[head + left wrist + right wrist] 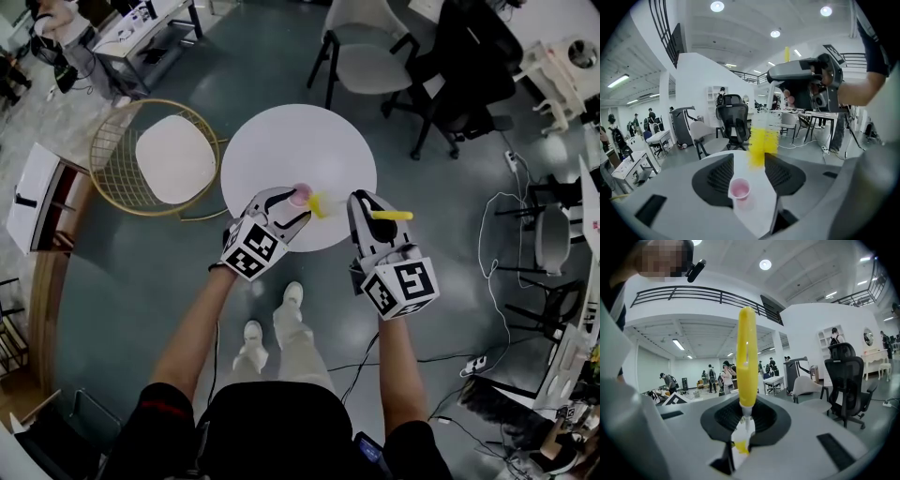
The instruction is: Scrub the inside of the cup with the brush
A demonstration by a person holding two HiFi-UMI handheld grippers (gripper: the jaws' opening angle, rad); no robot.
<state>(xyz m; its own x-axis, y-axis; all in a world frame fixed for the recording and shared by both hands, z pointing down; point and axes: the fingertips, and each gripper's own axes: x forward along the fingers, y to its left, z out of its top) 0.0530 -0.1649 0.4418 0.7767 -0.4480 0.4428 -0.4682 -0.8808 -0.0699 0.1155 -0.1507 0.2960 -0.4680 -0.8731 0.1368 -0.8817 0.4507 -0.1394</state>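
Two grippers are held over a round white tabletop (281, 141). A yellow brush (392, 215) is gripped by the right gripper (367, 201), whose jaws are closed on the thin stem just below the handle. In the right gripper view the handle stands upright above the jaws and a tuft of yellow is seen beneath them. In the head view the brush is carried crosswise, with the handle projecting to the right of the gripper and the bristles (322, 204) to its left.

The left gripper (294, 208) is partly open. A small pink cup (300, 194) is seen between its jaws with its mouth upward. In the left gripper view the cup is set against the jaw on the left, and a strip of white tabletop is visible between it and the other jaw, so it is not clamped. Whether the cup is standing on the tabletop cannot be told. The bristles are placed just to the right of the cup, outside its mouth.

A gold wire chair (155, 155) with a white seat is set just left of the tabletop. On the far side a pale chair (366, 47) and a black office chair (469, 56) are found. Cables (487, 234) are strewn over the grey floor at the right.
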